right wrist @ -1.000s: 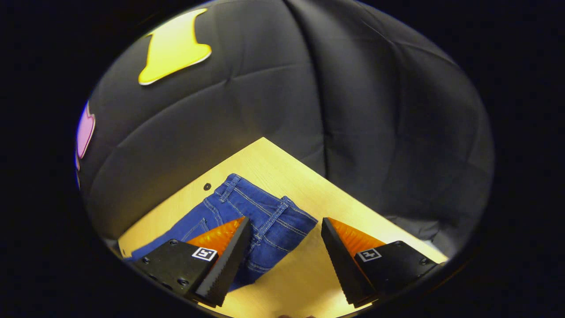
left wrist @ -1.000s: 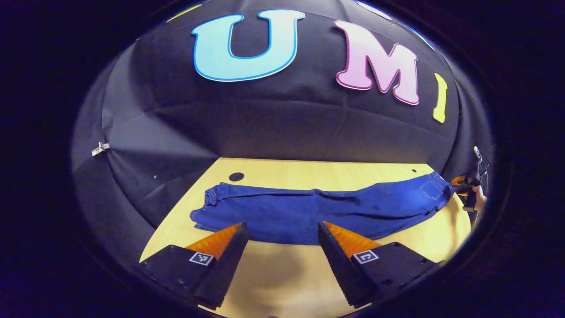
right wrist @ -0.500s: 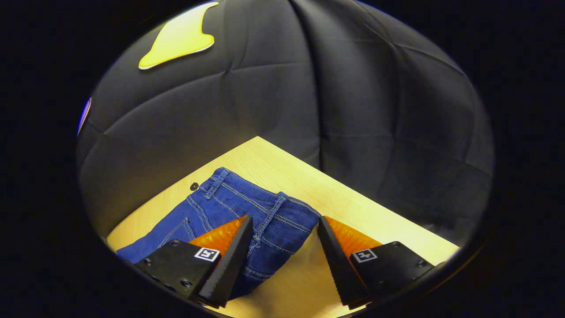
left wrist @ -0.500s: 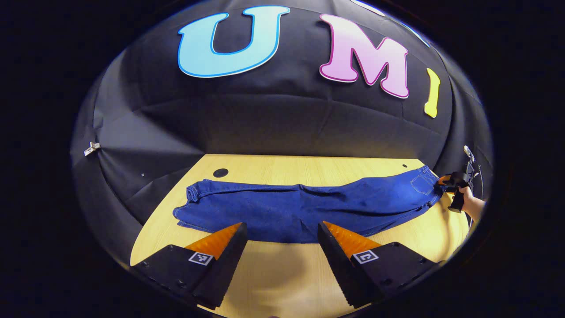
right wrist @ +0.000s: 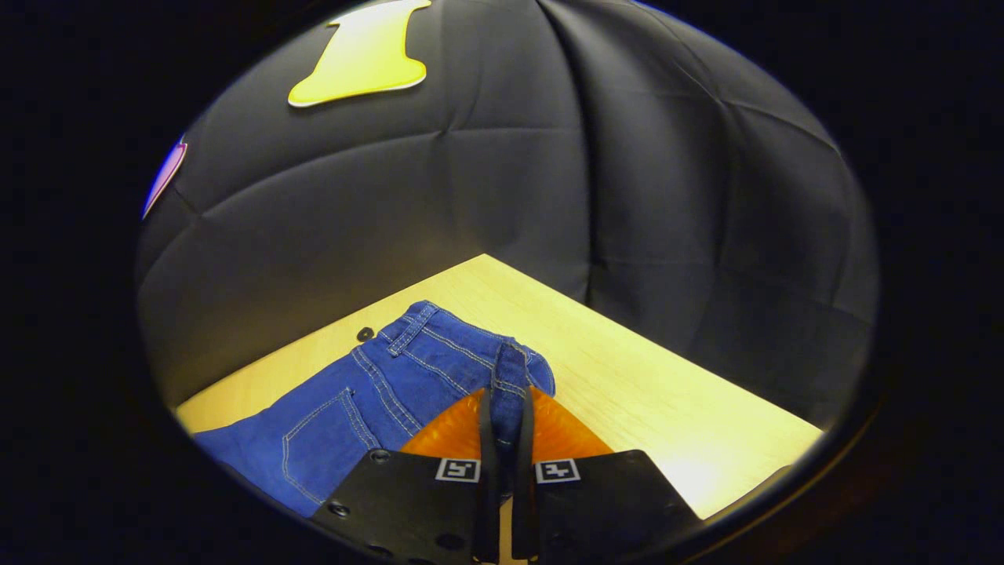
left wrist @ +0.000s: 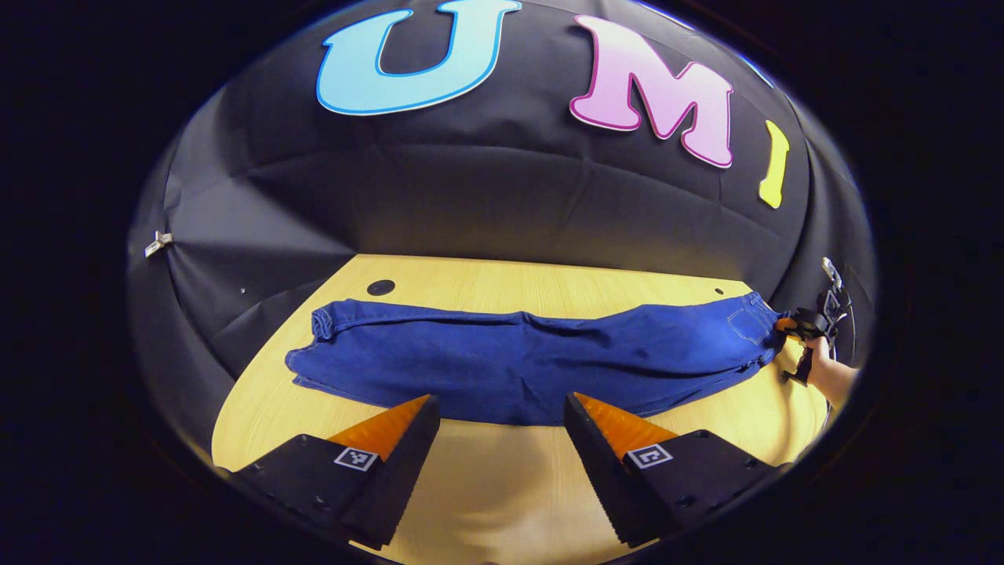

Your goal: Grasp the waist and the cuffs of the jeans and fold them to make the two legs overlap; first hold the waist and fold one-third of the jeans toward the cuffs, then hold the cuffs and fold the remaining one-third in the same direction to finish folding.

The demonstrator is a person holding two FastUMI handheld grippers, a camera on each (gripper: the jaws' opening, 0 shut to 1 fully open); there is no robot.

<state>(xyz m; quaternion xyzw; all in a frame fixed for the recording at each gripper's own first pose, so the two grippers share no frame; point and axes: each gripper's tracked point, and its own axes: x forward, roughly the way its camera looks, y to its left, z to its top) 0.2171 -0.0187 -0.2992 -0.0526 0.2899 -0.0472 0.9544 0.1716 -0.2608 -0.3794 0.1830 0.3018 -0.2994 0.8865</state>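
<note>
Jeans (left wrist: 518,361) lie beyond the spread left gripper (left wrist: 498,420); right gripper (right wrist: 502,408) pinches their waist (right wrist: 514,369).

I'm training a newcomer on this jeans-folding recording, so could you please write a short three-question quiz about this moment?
1. True or false: the right gripper is shut on the waist of the jeans.
2. How do the left gripper's jaws stand? A) clamped on a cuff B) open, holding nothing C) shut on the table's edge
3. Fill in: the jeans lie stretched out on the wooden ____.

Key: 1 true: both fingers pinch the waist. 2 B: it hangs open above the table, on the near side of the legs. 3 table.
</note>
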